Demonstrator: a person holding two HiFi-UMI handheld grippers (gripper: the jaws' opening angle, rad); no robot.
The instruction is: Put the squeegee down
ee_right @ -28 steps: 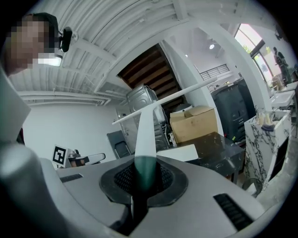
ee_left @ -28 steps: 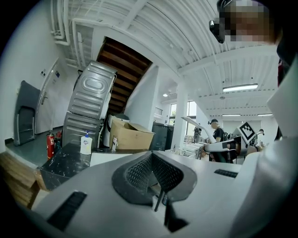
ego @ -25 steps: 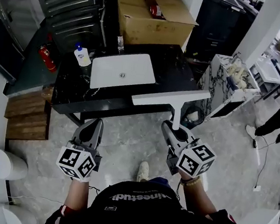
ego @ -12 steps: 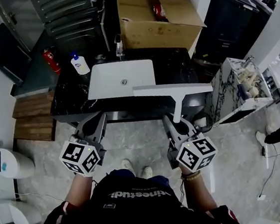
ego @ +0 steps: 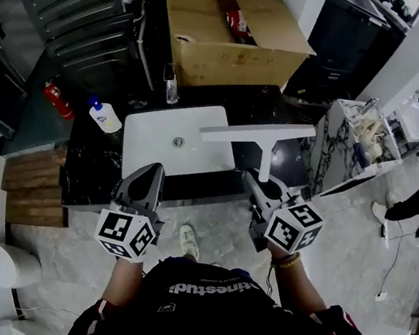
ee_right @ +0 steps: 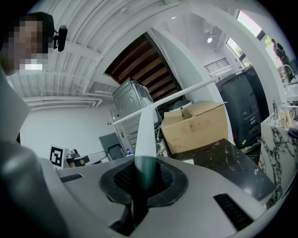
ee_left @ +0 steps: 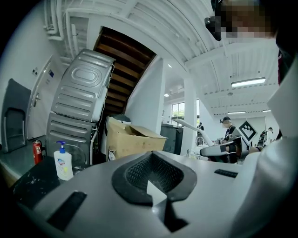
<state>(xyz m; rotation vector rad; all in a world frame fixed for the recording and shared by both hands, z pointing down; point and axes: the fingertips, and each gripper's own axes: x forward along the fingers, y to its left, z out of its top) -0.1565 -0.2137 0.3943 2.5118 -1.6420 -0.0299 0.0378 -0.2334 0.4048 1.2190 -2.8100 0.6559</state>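
Observation:
The white T-shaped squeegee (ego: 257, 134) is held up in the air, its blade level over the black marble counter (ego: 266, 102) at the right edge of the white sink (ego: 162, 154). My right gripper (ego: 264, 189) is shut on the squeegee's handle. In the right gripper view the squeegee handle (ee_right: 145, 135) rises from between the pads to the crossbar. My left gripper (ego: 143, 187) hangs in front of the counter's near edge, shut with nothing in it. In the left gripper view the left gripper (ee_left: 151, 180) shows its pads together.
A soap bottle (ego: 104, 116) stands left of the sink and a tap (ego: 171, 85) stands behind it. An open cardboard box (ego: 232, 34) sits behind the counter. A red fire extinguisher (ego: 54, 98) stands at far left, a white marble cabinet (ego: 348, 141) at right.
Both grippers have moved forward to the counter, the squeegee still held. Its blade has gone from in front of the counter to above it, beside the sink.

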